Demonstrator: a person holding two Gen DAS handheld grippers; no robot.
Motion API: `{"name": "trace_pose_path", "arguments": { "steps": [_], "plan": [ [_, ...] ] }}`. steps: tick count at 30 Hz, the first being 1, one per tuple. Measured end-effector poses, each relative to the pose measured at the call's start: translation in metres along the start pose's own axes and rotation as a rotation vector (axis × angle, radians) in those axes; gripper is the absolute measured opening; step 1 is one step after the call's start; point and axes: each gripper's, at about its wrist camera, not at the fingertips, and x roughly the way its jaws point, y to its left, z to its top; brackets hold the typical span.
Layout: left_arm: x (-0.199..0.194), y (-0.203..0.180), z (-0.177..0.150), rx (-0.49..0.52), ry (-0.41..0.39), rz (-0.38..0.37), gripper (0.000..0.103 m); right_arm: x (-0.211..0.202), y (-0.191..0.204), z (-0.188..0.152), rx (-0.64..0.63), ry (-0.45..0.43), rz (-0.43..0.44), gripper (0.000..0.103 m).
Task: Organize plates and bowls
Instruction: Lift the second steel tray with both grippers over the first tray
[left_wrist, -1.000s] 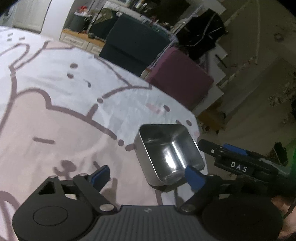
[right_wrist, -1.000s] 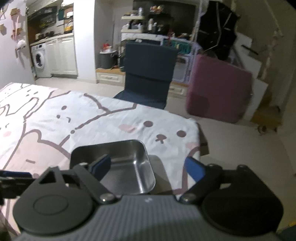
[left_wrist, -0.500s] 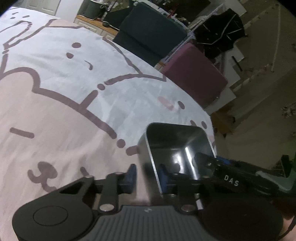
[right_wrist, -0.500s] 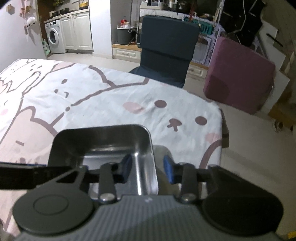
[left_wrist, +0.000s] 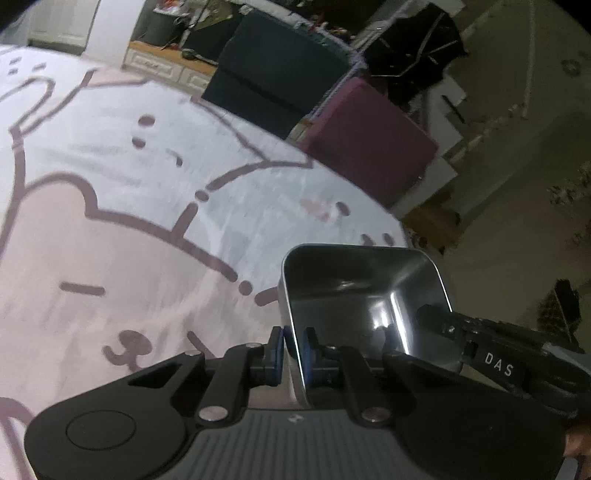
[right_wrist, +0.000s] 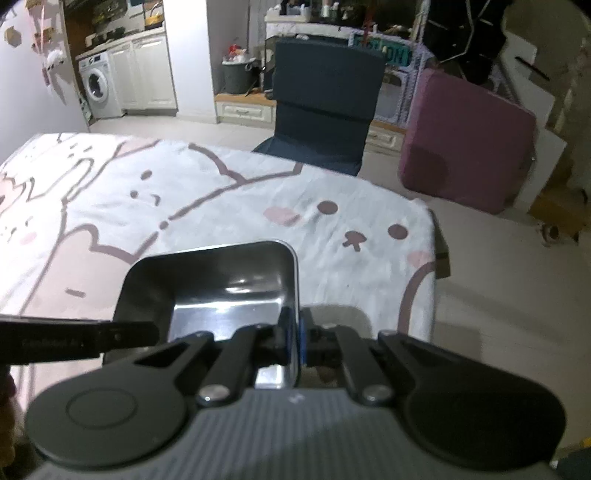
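Steel, rectangular and deep-walled, the tray (left_wrist: 360, 295) is in both our grips near the right-hand far corner of the table (left_wrist: 110, 229), close to its right edge. Whether it is lifted or resting on the cloth we cannot tell.

Our left gripper (left_wrist: 293, 341) is clamped on the tray's left wall, one blue pad (left_wrist: 277, 341) outside and the other inside, pressed tight to the metal. Our right gripper (right_wrist: 291, 334) is closed on the opposite wall in the same way, its blue pad (right_wrist: 302, 341) against the outer face and the dark one inside. From the left wrist we see our right gripper (left_wrist: 491, 360) reaching in over the tray's right rim; from the right wrist, our left gripper (right_wrist: 81, 338) comes in from the left side of the tray (right_wrist: 225, 284).

The table (right_wrist: 332, 192) is covered by a white and pink cloth (right_wrist: 221, 199) printed with cartoon animal faces. Beyond the far edge stand a dark blue chair (right_wrist: 325, 107) and a maroon seat (right_wrist: 465, 144); a washing machine (right_wrist: 96, 85) sits farther back on the left.
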Motion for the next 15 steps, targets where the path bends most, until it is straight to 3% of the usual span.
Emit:
{"name": "trace_pose_path", "arguments": {
  "steps": [7, 15],
  "plan": [
    [-0.068, 0.004, 0.005, 0.082, -0.003, -0.056, 0.011, -0.067, 0.029, -0.008, 0.097, -0.053, -0.031, 0.004],
    [-0.144, 0.032, -0.005, 0.196, -0.003, -0.077, 0.011, -0.130, 0.092, -0.037, 0.203, -0.091, -0.034, 0.004]
  ]
}}
